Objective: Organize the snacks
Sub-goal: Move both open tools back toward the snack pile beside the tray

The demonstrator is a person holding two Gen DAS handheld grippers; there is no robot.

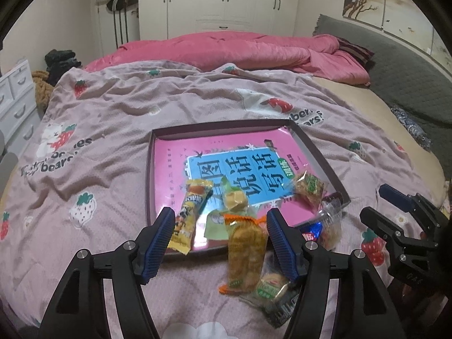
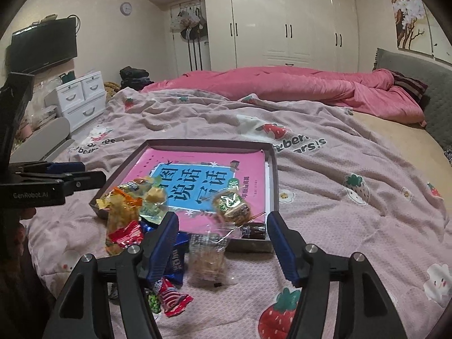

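Observation:
A shallow dark box (image 1: 150, 152) (image 2: 273, 169) lies on the bed with a pink and blue book (image 1: 226, 166) (image 2: 203, 180) inside. Snack packets lie over its near edge: a yellow bar (image 1: 190, 214), a pale candy (image 1: 233, 199) (image 2: 154, 196), an orange-ended cracker packet (image 1: 244, 257) (image 2: 120, 214), a green-labelled nut packet (image 1: 309, 188) (image 2: 233, 204), a clear biscuit packet (image 2: 207, 260) and red and blue wrappers (image 2: 172, 296). My left gripper (image 1: 220, 240) is open over the cracker packet. My right gripper (image 2: 223, 245) is open above the clear biscuit packet. Neither holds anything.
A pink strawberry-print blanket (image 1: 141, 107) (image 2: 353, 212) covers the bed, with a pink quilt (image 1: 240, 50) behind and a grey headboard (image 1: 395, 65) at right. White drawers (image 2: 82, 96) and a TV (image 2: 45, 45) stand at left. Each gripper shows in the other's view: the right gripper (image 1: 401, 226), the left gripper (image 2: 53, 183).

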